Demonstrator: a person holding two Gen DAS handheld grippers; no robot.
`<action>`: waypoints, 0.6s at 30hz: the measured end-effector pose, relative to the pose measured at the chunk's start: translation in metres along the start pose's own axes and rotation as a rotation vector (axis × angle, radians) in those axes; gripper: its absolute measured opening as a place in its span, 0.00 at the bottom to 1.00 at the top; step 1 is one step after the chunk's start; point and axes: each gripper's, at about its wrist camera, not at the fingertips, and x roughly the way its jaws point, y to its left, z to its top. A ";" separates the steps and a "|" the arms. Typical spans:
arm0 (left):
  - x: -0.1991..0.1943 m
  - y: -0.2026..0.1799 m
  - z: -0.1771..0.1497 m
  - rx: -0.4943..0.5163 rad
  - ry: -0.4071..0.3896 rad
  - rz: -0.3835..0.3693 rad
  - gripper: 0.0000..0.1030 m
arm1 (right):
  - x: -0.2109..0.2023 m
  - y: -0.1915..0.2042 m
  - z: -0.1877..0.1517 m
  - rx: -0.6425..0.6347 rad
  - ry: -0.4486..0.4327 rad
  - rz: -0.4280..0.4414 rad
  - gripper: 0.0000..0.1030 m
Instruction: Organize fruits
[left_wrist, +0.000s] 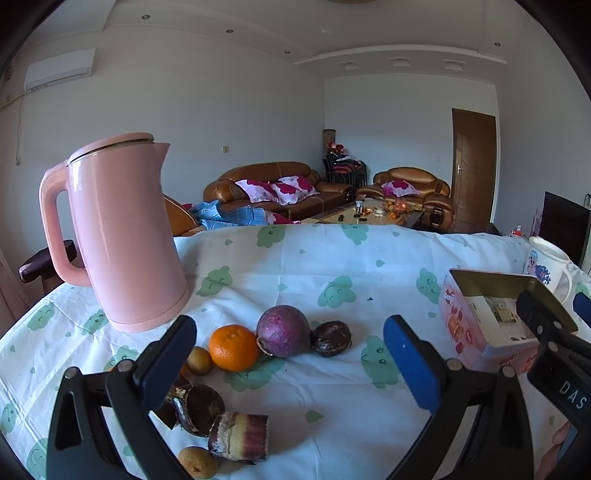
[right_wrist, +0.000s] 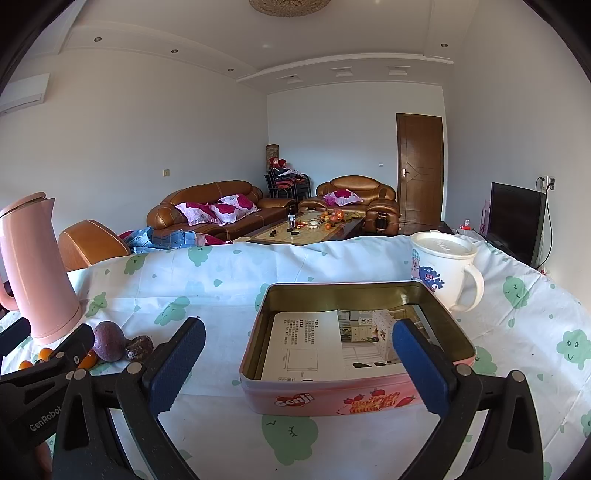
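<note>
Counter (left_wrist: 332, 258) under cloud-print cloth. Pink kettle (left_wrist: 118, 236) at left. Pink tin (right_wrist: 354, 347) at right, lid off, papers inside. Fruits between them: purple fruit (left_wrist: 283, 330) touching orange (left_wrist: 233, 347). Left claw (left_wrist: 291, 354) and right claw (right_wrist: 299, 365) both spread wide, gripping nothing.

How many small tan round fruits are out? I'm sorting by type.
2 visible: one tan fruit left of the orange, another near the bottom edge by the cane piece. The left gripper may hide more.
</note>
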 end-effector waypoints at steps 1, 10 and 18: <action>0.000 0.000 0.000 0.001 0.000 -0.001 1.00 | 0.002 0.001 -0.001 -0.002 0.000 0.001 0.99; 0.000 0.001 0.000 -0.001 0.001 0.001 1.00 | 0.003 0.002 -0.001 -0.004 0.002 0.003 0.99; 0.000 0.000 0.000 0.001 0.002 0.000 1.00 | 0.003 0.002 -0.001 -0.002 0.003 0.003 0.99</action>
